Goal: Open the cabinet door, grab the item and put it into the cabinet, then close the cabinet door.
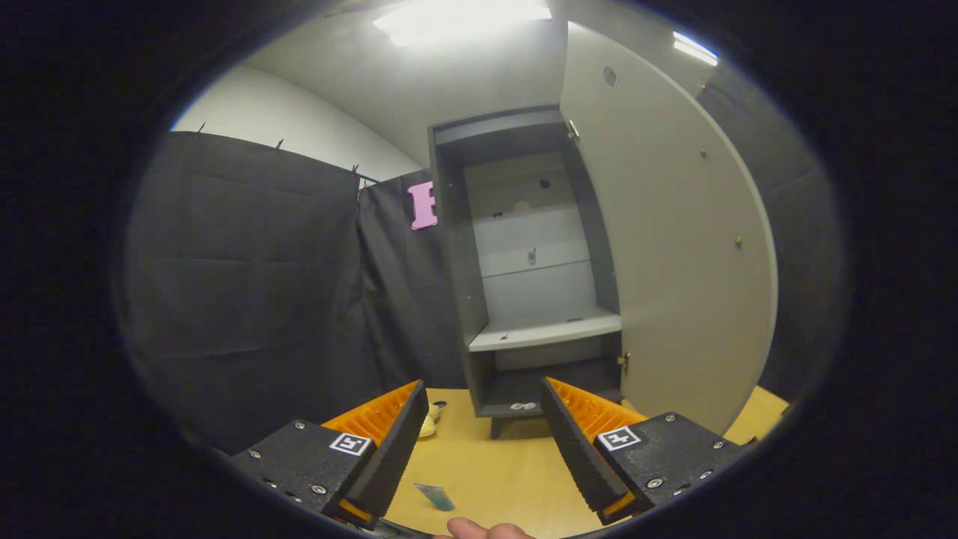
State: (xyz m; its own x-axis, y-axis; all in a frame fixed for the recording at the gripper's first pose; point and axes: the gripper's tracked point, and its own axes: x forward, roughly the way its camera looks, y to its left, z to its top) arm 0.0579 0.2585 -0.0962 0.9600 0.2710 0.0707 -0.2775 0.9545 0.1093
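Jaws of gripper (485, 408) spread wide, holding nothing, touching nothing. Raised above wooden tabletop (494, 464) and aimed at cabinet (524, 262). Cabinet door (666, 247) swung fully open to the right of the opening, inner face exposed. Inside: pale shelf (546, 331) at mid-height, lower compartment beneath it, a couple of small pieces on its floor, too small to identify. Small teal flat item (435, 495) lying on tabletop between the fingers, close in front, well short of cabinet. Pale yellowish object (427, 427) resting on tabletop just beside left finger, partly hidden by it. Fingertip of a person (483, 530) visible below, at near edge. Nothing standing between jaws and cabinet opening.
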